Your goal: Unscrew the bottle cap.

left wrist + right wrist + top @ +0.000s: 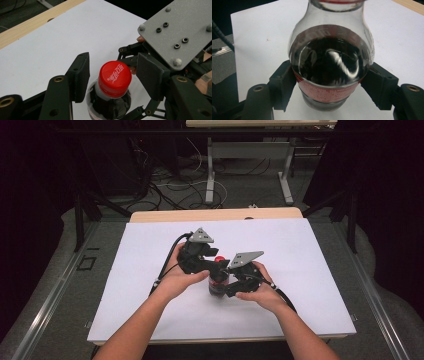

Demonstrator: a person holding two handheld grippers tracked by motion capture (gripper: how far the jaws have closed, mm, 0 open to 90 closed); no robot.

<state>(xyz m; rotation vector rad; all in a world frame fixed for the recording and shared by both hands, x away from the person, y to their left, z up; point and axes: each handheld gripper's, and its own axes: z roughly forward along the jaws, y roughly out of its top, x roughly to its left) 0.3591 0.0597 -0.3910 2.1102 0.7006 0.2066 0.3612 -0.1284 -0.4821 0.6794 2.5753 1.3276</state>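
Note:
A small cola bottle (218, 289) with a red cap (219, 260) stands upright on the white table top (300, 270), near the middle. My right gripper (226, 289) is shut on the bottle's lower body; in the right gripper view (331, 75) both pads press the red label (324, 93). From the left, my left gripper (212, 264) straddles the cap. In the left gripper view its jaws (115, 67) stand open, with a gap on each side of the cap (115, 78). The right gripper's grey plate (180, 30) is close behind.
The white sheet covers a wooden table whose bare far edge (215, 214) shows. Beyond it, cables (175, 185) lie on the floor around another table's legs (210, 175). Dark frame posts (79, 215) stand at both sides.

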